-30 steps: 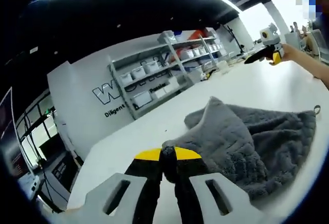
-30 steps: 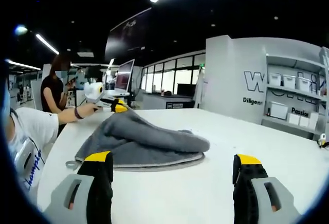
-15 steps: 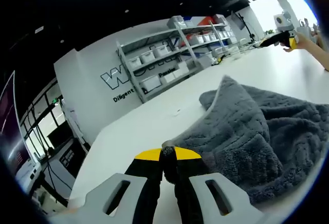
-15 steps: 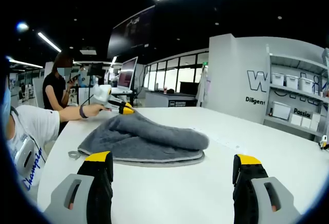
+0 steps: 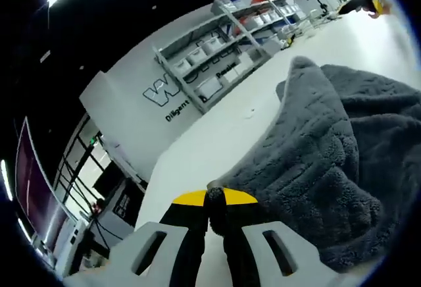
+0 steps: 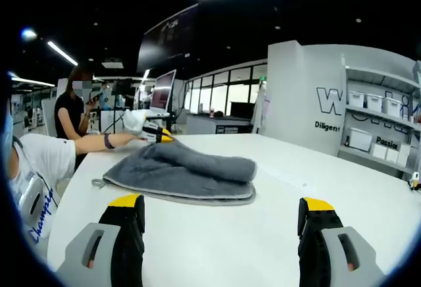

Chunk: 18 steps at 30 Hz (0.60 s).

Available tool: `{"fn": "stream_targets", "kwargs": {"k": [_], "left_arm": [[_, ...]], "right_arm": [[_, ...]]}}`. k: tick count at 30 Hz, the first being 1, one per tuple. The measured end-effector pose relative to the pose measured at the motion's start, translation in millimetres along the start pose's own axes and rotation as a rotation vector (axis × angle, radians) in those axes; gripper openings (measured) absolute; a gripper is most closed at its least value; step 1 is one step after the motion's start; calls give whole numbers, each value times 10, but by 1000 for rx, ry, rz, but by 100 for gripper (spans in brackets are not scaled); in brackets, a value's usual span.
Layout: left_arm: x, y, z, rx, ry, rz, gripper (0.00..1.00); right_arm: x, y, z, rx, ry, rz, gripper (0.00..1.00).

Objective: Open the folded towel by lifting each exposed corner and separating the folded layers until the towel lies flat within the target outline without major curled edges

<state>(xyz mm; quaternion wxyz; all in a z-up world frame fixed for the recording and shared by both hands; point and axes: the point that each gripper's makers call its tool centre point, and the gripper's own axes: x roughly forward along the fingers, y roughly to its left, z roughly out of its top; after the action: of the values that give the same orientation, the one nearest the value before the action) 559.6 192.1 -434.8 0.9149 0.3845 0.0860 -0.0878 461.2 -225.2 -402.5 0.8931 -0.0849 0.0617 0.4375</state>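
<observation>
Pinching a towel [image 5: 329, 168] corner, the L gripper [image 5: 215, 203] is clamped tight on the gray cloth and pulling it out. R gripper [image 6: 220, 224] is waiting w/ jaws wide apart, towel lying past it on the white table [image 6: 263, 234]. Corner may be slipping free if tugged fast. Vs. before, the hump is getting flatter.

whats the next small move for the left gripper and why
Probably carry the pinched corner on outward and lower it flat: the left gripper is shut on the towel, whose top layer is folded over on the table. The right gripper is open, apart.
</observation>
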Motion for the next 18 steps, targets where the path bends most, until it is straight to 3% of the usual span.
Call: {"fn": "stream_targets", "kwargs": {"k": [7, 18], "left_arm": [[1, 29, -52, 144, 55, 63, 6], [47, 109, -353, 224, 207, 75, 6]], "right_arm": [[11, 7, -3, -2, 5, 5, 99], [12, -1, -32, 1, 16, 5, 99]]}}
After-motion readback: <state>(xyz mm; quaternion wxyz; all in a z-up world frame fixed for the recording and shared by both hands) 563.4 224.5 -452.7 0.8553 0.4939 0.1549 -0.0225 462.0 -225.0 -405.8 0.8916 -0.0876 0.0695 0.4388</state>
